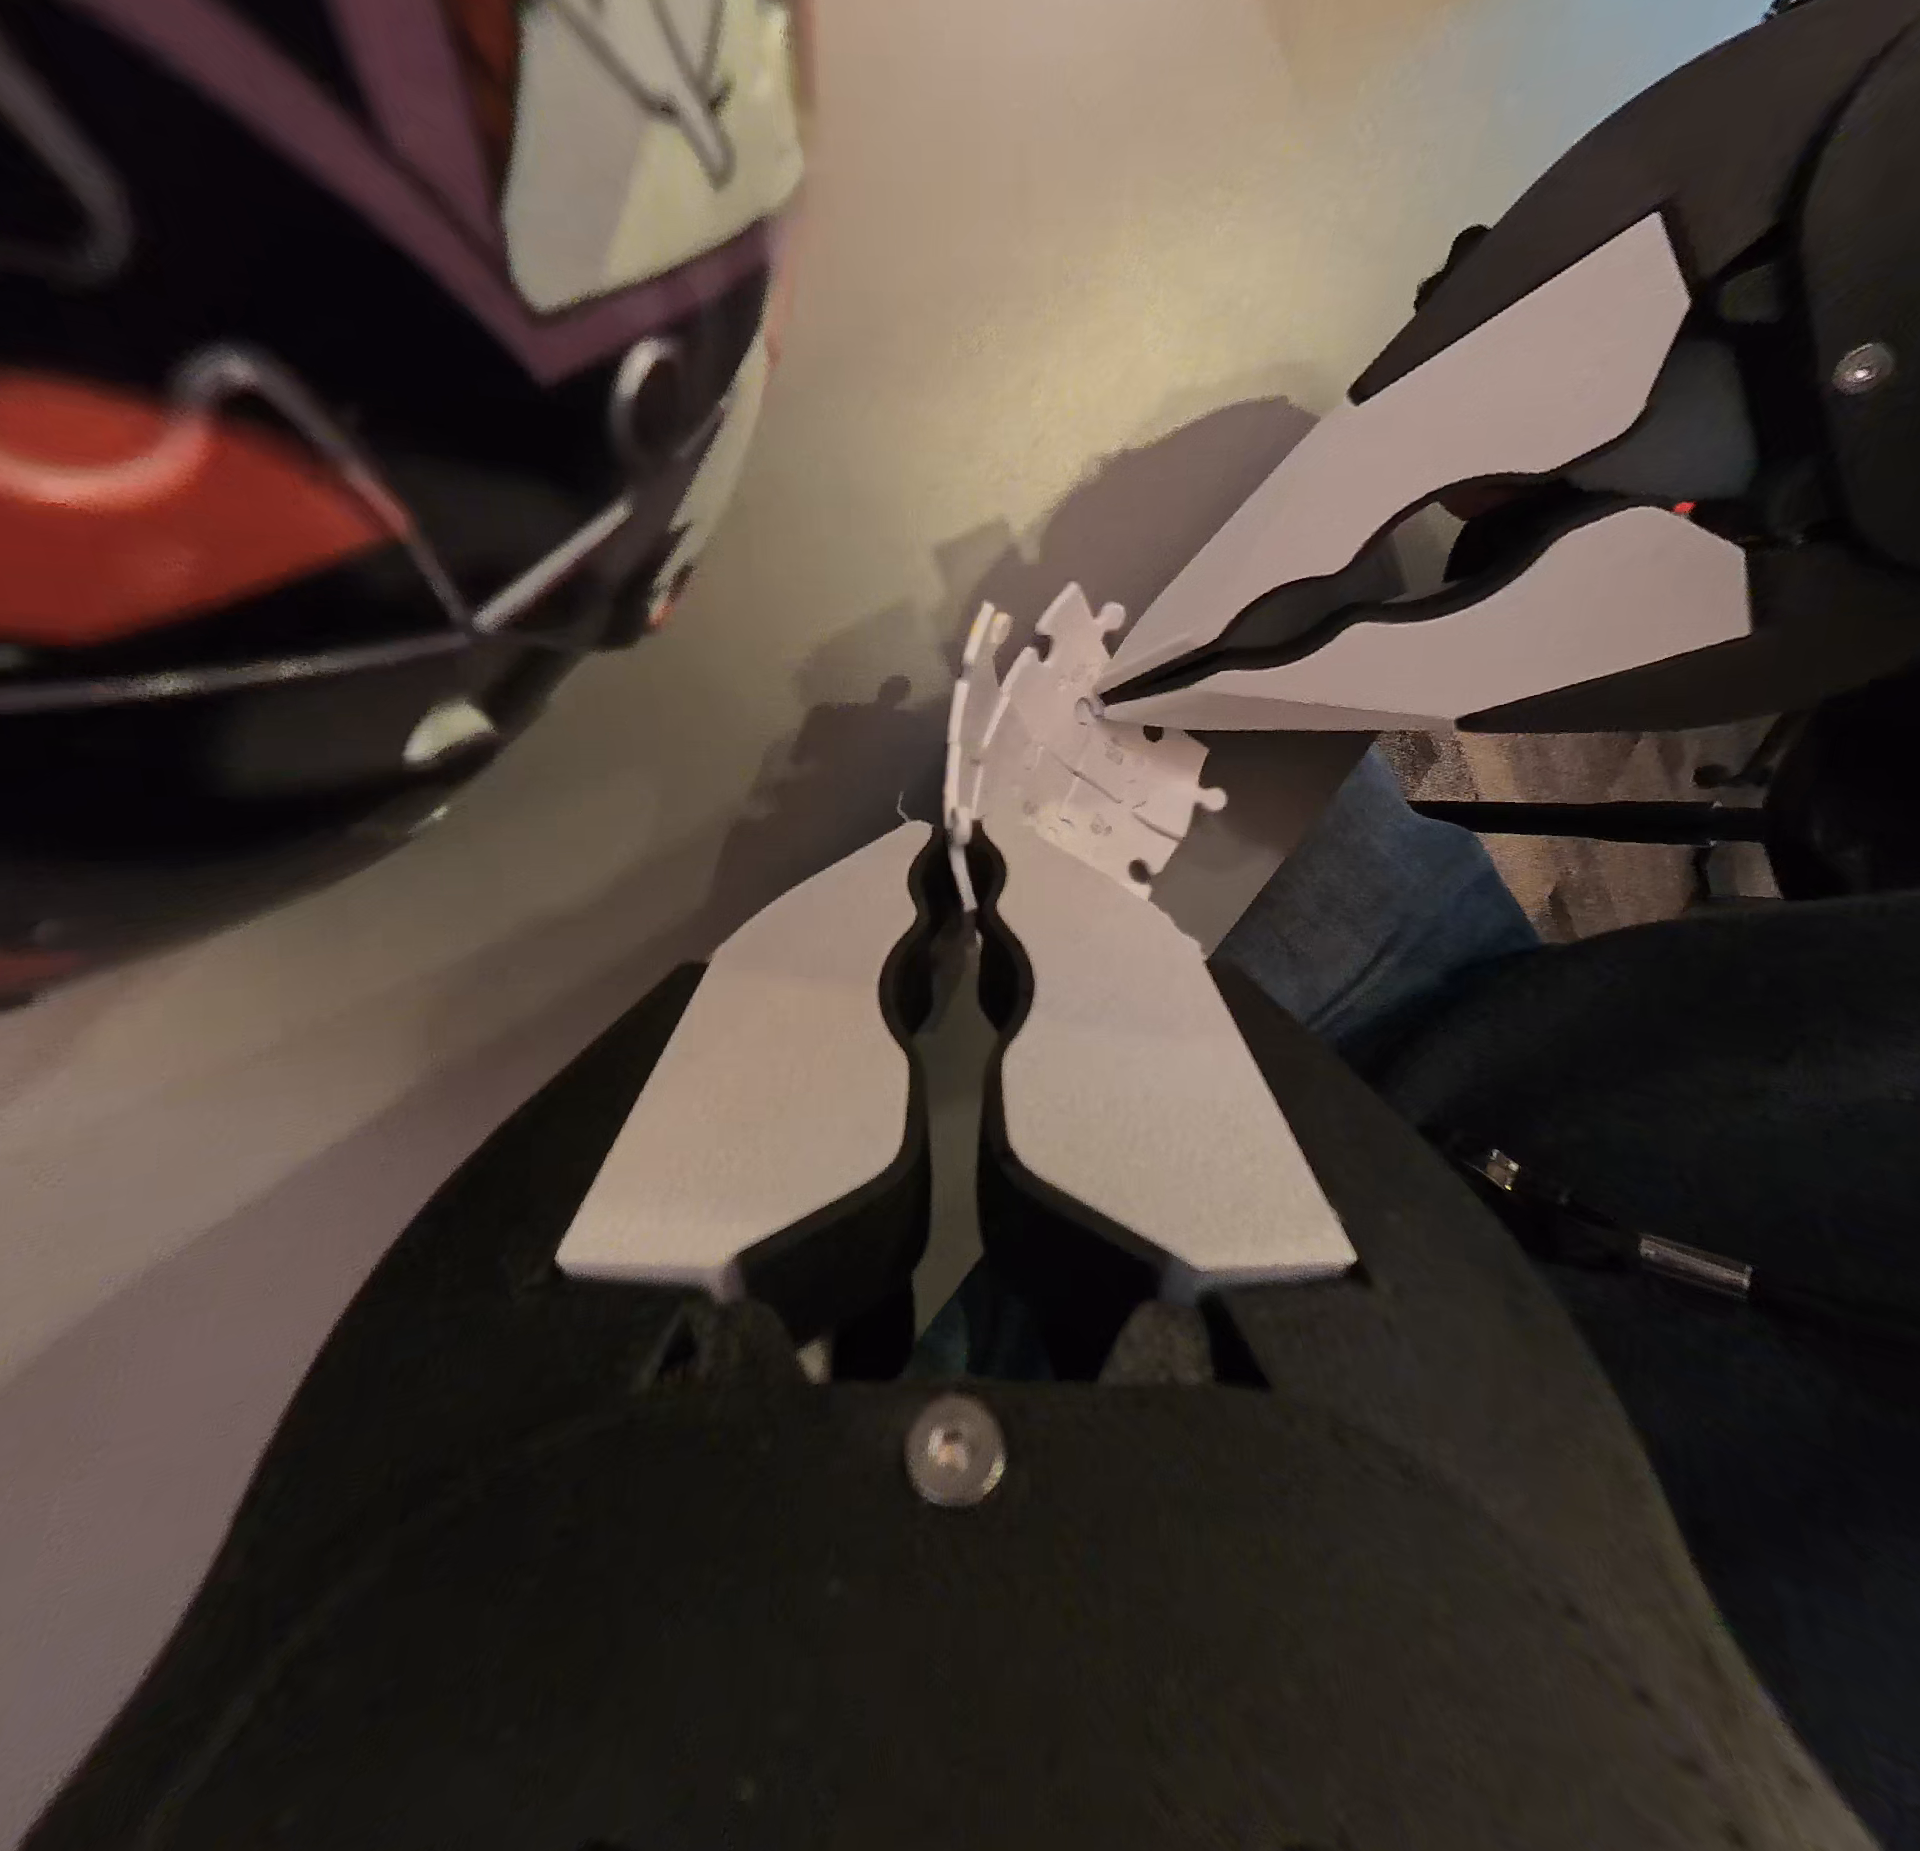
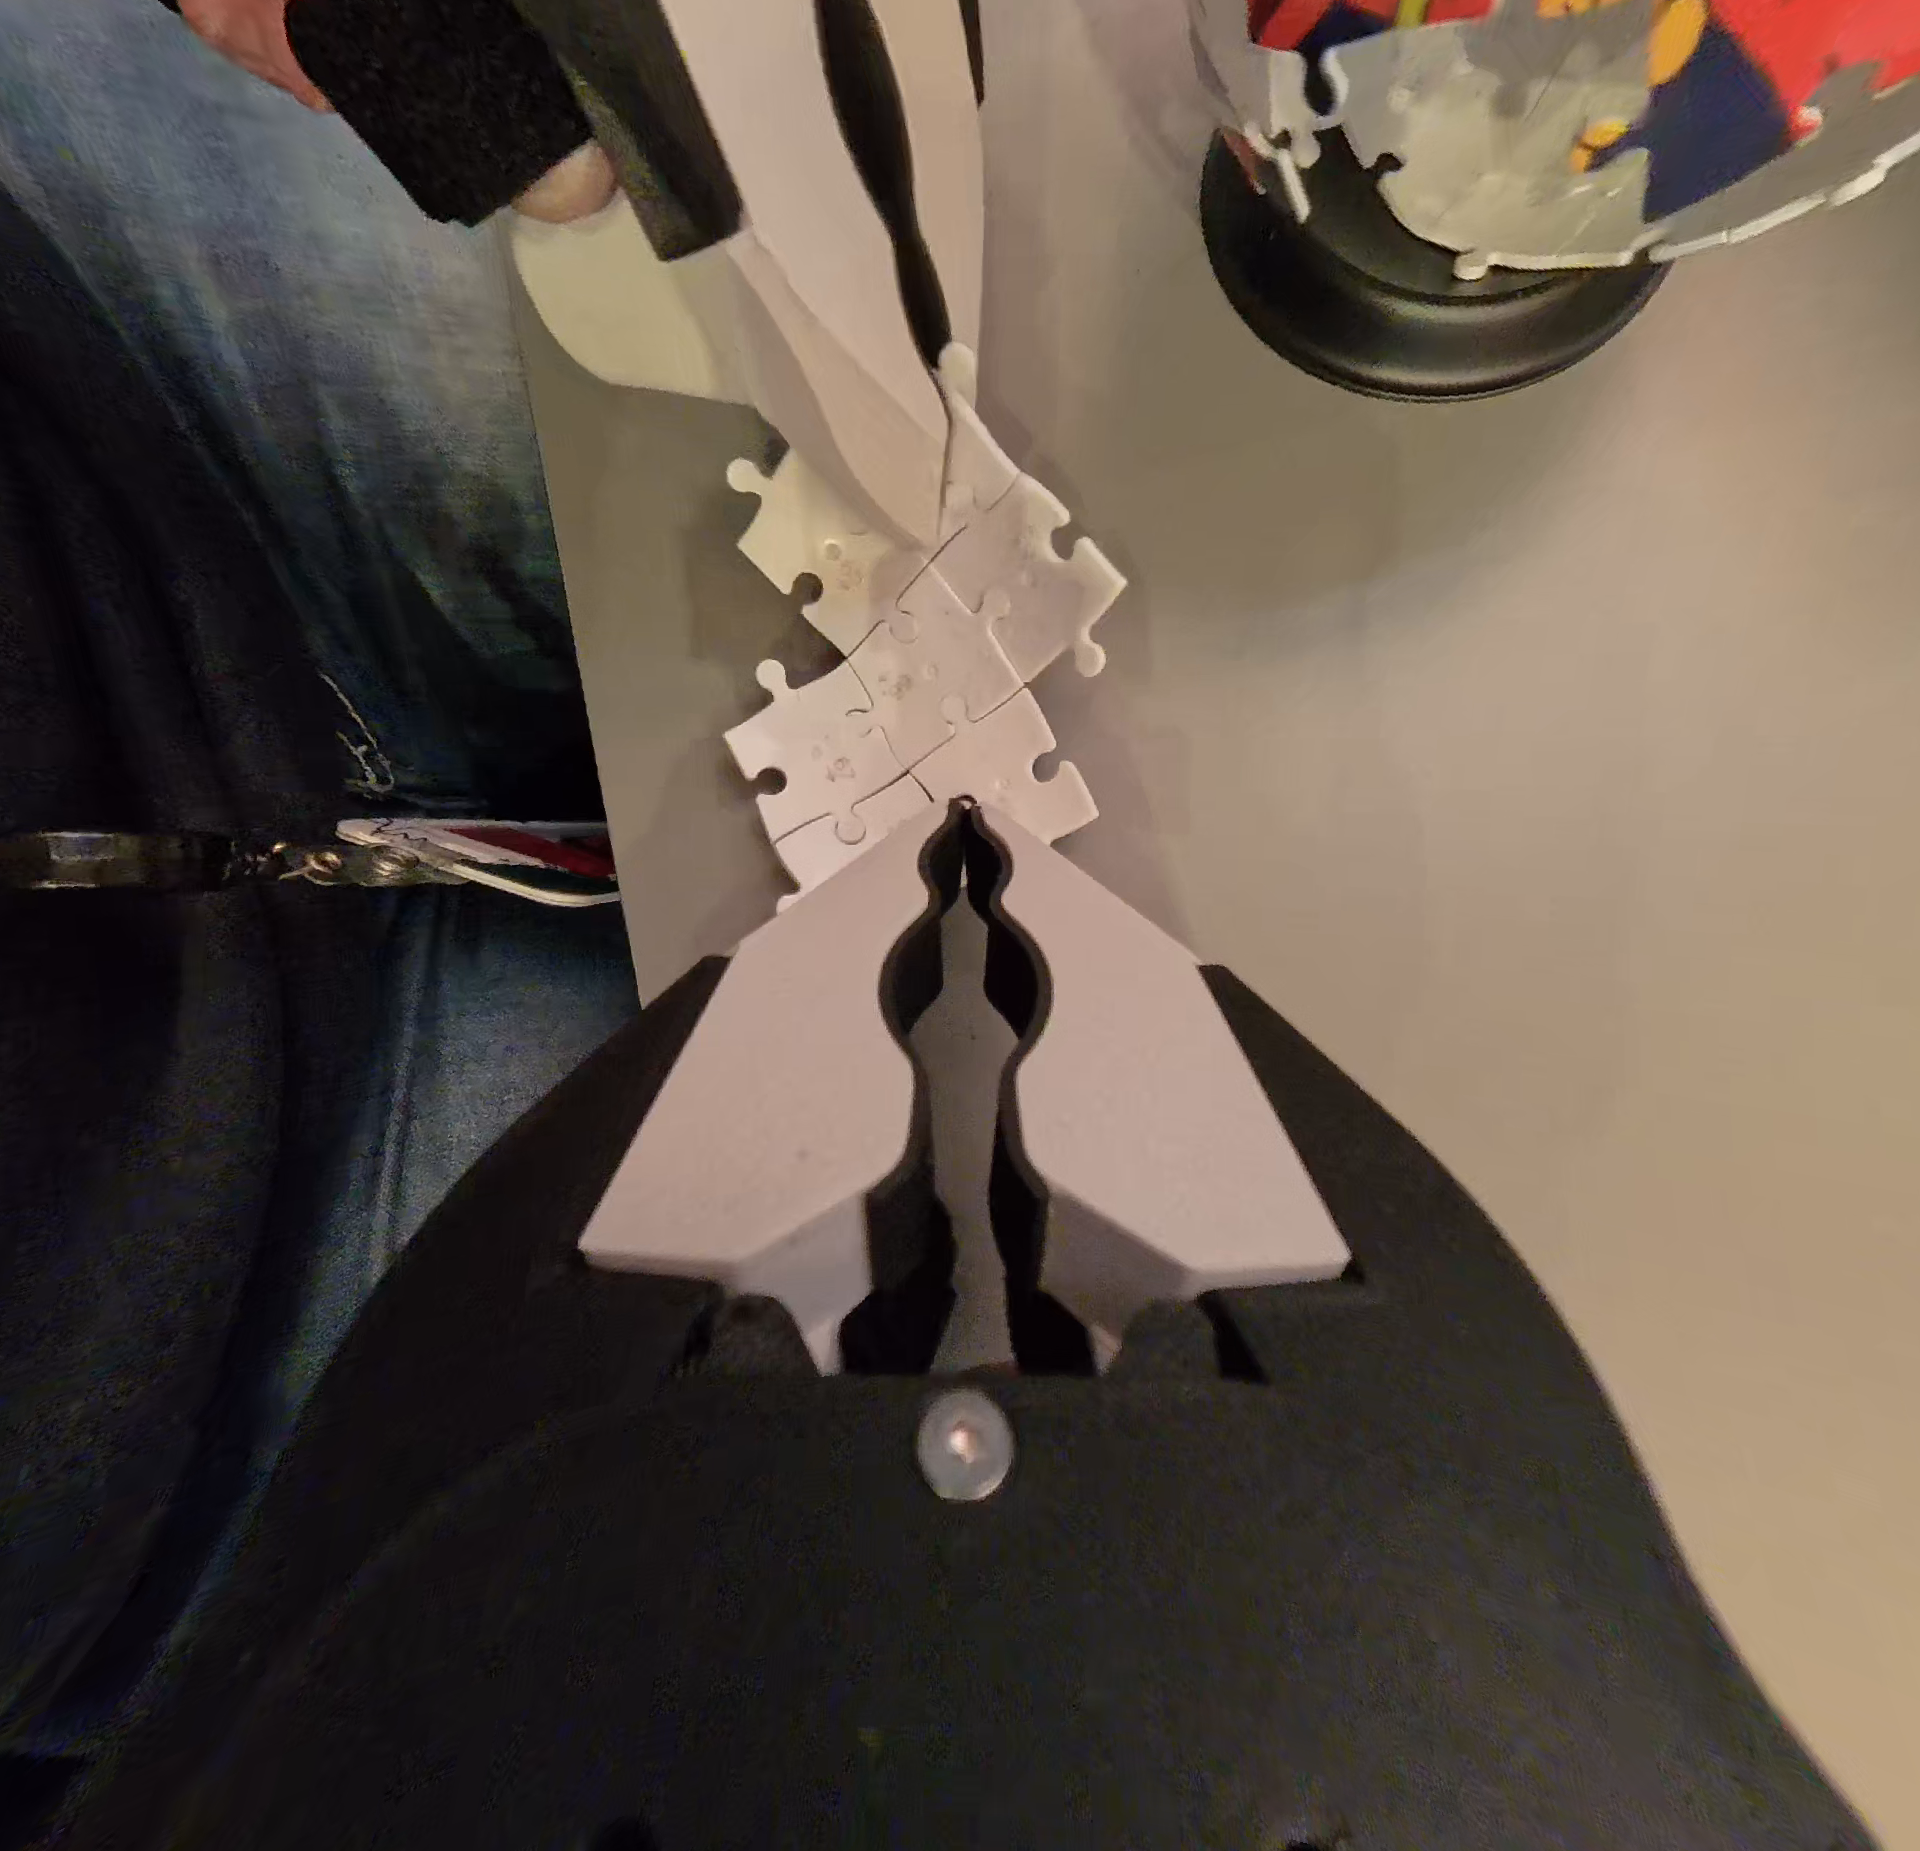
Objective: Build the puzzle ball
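The joined puzzle pieces (image 2: 935, 658) look like matt white plastic, smooth with faint embossed marks, while the half-built ball (image 2: 1558, 97) has a glossy printed inside and a dull grey outer face, seated on a black stand (image 2: 1382, 315) with a satin sheen. Both grippers, left (image 1: 961, 845) and right (image 2: 964, 809), have smooth matt white fingers in rough black grainy shells with shiny metal screws; the table (image 2: 1507, 762) is flat matt grey

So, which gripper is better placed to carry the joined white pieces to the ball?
Right, probably. The right gripper pinches the white piece strip on the side nearer the ball; the left gripper holds the far end.
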The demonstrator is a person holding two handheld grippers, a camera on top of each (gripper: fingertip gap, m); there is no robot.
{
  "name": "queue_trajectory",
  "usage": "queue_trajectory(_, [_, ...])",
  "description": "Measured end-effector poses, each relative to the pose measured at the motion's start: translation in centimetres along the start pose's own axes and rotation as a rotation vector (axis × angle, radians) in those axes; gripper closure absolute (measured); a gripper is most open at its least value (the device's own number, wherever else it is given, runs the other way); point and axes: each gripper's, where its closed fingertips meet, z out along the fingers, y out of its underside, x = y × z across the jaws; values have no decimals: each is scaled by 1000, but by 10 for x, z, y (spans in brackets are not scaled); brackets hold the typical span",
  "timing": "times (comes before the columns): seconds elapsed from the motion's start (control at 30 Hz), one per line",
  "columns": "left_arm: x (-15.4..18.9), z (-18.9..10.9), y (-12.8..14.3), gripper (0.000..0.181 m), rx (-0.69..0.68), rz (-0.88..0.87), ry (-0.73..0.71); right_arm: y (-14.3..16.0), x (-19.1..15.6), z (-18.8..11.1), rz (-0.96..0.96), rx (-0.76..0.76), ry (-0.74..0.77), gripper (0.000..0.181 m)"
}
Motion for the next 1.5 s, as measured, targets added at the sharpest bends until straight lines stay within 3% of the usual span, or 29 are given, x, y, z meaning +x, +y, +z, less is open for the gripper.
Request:
queue_trajectory(0.3, [2, 1, -2, 179, -1, 19, -22, 2, 6, -12, 101, 72, 8, 181])
queue_trajectory(0.47, [2, 1, -2, 178, 4, 21, -29, 21, 3, -15, 156, 17, -15, 181])
queue_trajectory(1.17, [1, -3, -3, 179, 8, 62, -100, -1, 2, -10, 52, 92, 63, 181])
queue_trajectory(1.5, [5, -7, -5, 178, -7, 68, -109, 7, 5, -3, 56, 71, 72, 181])
